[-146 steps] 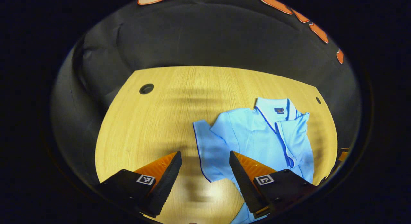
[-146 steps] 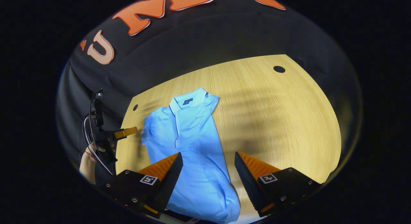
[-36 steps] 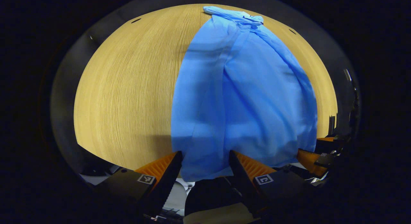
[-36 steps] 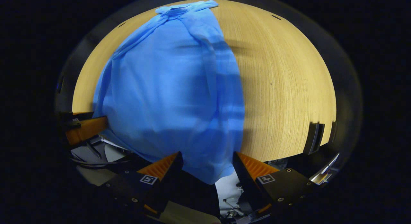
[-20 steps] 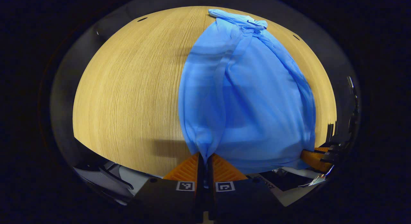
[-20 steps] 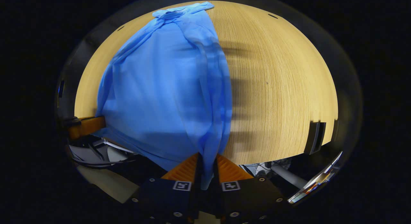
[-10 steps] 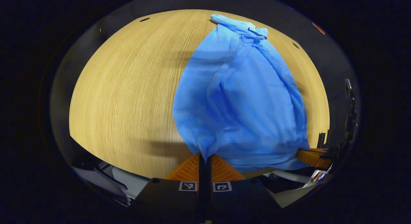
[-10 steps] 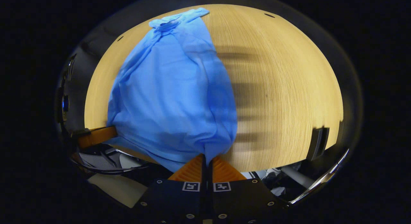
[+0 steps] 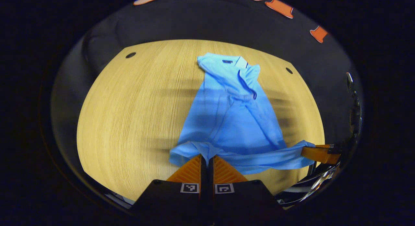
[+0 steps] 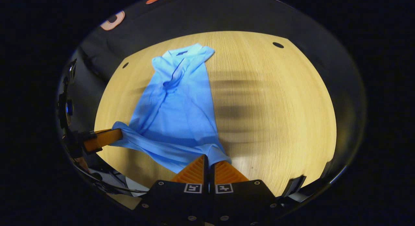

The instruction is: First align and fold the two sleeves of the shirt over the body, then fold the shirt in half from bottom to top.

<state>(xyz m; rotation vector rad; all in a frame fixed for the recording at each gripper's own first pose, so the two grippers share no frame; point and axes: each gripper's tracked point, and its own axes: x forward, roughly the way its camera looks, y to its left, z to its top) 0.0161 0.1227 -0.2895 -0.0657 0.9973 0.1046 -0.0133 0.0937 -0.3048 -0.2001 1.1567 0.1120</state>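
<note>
A light blue shirt (image 9: 233,115) lies lengthwise on the wooden table (image 9: 129,106), collar (image 9: 227,62) at the far end, both sleeves folded in over the body. Its bottom hem (image 9: 256,158) is lifted off the table and stretched between the two grippers. The left gripper (image 9: 207,158) has its fingers pressed together on one hem corner, cloth bunching right at the tips. The right gripper (image 10: 209,158) is likewise clamped on the other corner. In the left gripper view the right gripper's finger (image 9: 319,153) appears at the right edge with the hem running into it; in the right gripper view the left gripper's finger (image 10: 102,138) holds the hem at the left edge. The lifted hem sags slightly between them, above the near part of the shirt.
</note>
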